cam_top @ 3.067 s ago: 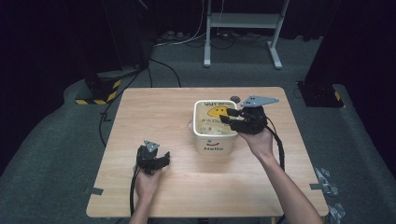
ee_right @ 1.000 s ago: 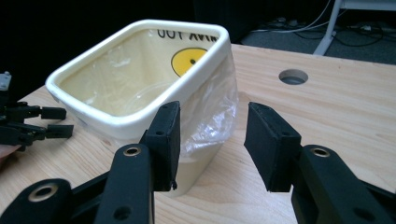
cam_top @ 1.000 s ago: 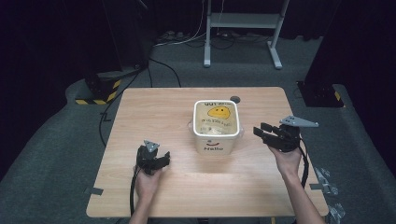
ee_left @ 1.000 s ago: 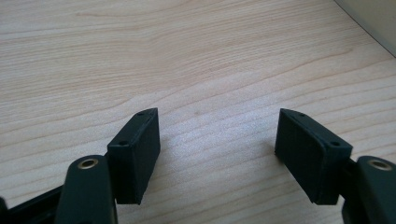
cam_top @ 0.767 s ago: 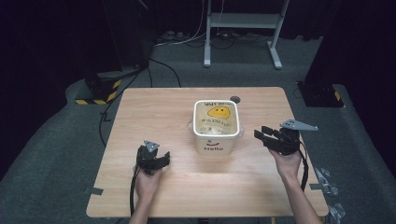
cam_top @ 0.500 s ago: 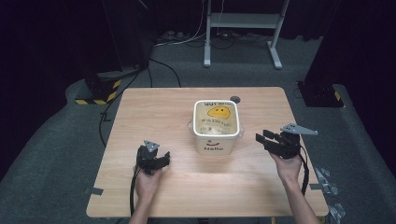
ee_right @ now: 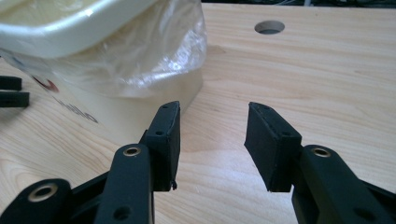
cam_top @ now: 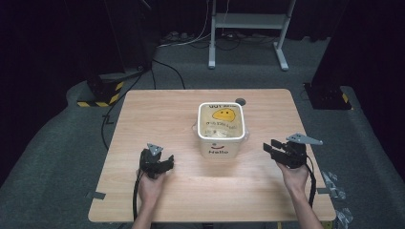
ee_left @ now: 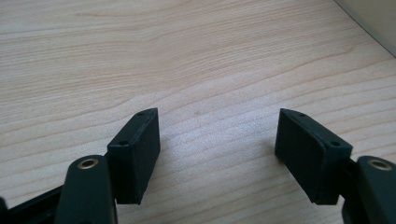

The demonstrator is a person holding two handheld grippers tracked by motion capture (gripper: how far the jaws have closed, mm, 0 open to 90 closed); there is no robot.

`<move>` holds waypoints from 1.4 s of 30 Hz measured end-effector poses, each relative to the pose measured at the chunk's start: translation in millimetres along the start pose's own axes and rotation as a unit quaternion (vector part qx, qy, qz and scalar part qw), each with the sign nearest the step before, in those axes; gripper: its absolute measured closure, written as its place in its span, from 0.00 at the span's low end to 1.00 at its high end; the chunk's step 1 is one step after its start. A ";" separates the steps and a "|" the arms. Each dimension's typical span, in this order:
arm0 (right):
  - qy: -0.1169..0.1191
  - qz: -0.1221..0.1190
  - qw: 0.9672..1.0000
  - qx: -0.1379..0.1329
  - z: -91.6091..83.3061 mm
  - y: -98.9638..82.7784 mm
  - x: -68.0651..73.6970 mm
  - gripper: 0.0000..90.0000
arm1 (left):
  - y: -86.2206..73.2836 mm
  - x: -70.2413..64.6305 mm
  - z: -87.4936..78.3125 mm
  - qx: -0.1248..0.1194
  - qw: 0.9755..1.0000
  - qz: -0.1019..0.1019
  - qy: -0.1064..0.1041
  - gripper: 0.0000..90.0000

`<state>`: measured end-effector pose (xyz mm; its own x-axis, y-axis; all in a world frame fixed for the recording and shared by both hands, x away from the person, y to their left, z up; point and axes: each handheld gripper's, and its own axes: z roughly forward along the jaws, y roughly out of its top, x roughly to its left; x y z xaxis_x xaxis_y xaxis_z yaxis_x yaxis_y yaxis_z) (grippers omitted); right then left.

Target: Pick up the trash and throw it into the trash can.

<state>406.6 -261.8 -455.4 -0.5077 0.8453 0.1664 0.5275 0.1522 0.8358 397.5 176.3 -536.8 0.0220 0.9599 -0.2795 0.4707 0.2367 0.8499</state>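
A cream bin (cam_top: 222, 130) lined with a clear plastic bag stands at the middle of the wooden table (cam_top: 157, 114); a yellow smiley shows inside and "Hello" is printed on its front. My right gripper (cam_top: 269, 147) hovers low to the right of the bin, apart from it, jaws open and empty. In the right gripper view the bin (ee_right: 79, 32) and its draped bag (ee_right: 159, 56) sit just left of my right gripper (ee_right: 212, 133). My left gripper (cam_top: 168, 161) rests near the table's front left, open; the left gripper (ee_left: 217, 135) has bare wood between its jaws.
A round cable hole (cam_top: 240, 101) lies in the table behind the bin, seen too as the hole (ee_right: 269, 27). A white metal stand (cam_top: 248, 21) and cables are on the floor beyond. The table's right edge is close to my right hand.
My right gripper has left the bin's right rim, moved right and toward the front, then sunk toward the table. The left gripper and the bin have stayed put.
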 end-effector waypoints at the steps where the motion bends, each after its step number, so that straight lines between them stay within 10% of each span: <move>1: -0.003 0.000 1.000 0.003 0.8 -1.9 -0.1 0.62 | 0.0 -0.1 0.0 0.000 1.000 -0.001 0.000 0.34; 42: -0.073 -0.028 0.994 0.075 37.6 -40.2 -6.0 0.59 | 0.0 0.0 0.0 0.000 1.000 0.000 0.000 0.34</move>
<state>414.1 -253.7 -509.7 -0.4402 0.8972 0.0358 0.6027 0.2657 0.7524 397.5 176.3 -536.8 0.0221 0.9598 -0.2798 0.4702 0.2370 0.8501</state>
